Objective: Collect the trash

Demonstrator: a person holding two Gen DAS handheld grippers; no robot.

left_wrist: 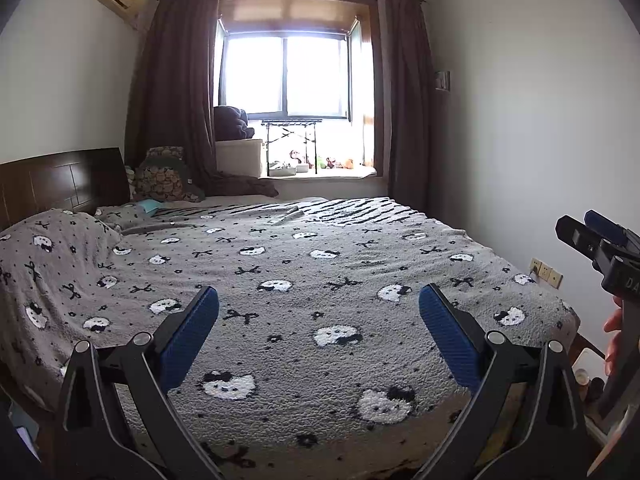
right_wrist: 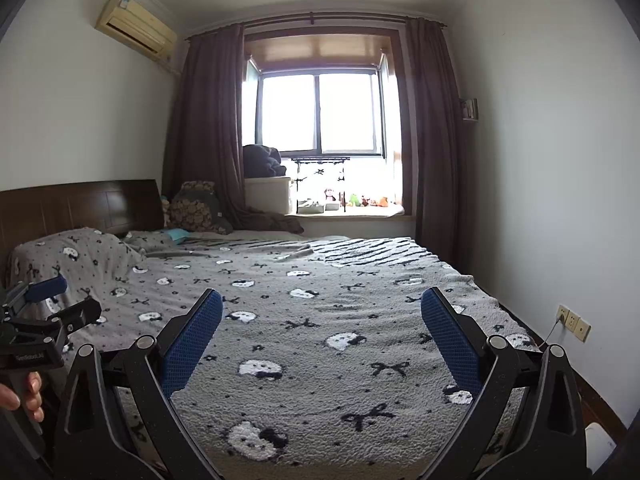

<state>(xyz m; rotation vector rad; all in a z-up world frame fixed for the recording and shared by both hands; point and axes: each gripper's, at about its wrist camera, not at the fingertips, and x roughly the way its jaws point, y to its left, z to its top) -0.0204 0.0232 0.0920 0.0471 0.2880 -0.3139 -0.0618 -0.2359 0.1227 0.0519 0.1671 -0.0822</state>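
Bedroom: dark wooden headboard [left_wrist: 60,184], fuzzy grey cat-print blanket [left_wrist: 304,304]. Left hand-held gripper [left_wrist: 319,312] and right hand-held gripper [right_wrist: 321,314], ribbed blue pads spread, both empty. No trash discernible. Only left view shows floor jars [left_wrist: 588,380].

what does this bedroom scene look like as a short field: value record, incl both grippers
setting: bedroom, both grippers held above the foot of the bed
left gripper: open, empty
right gripper: open, empty
bed: grey blanket with cat faces and bows
headboard: dark wood, far left
window: bright, brown curtains drawn aside
windowsill: small toys, white box
air conditioner: upper left wall
wall sockets: low on right wall
trash: none clearly visible
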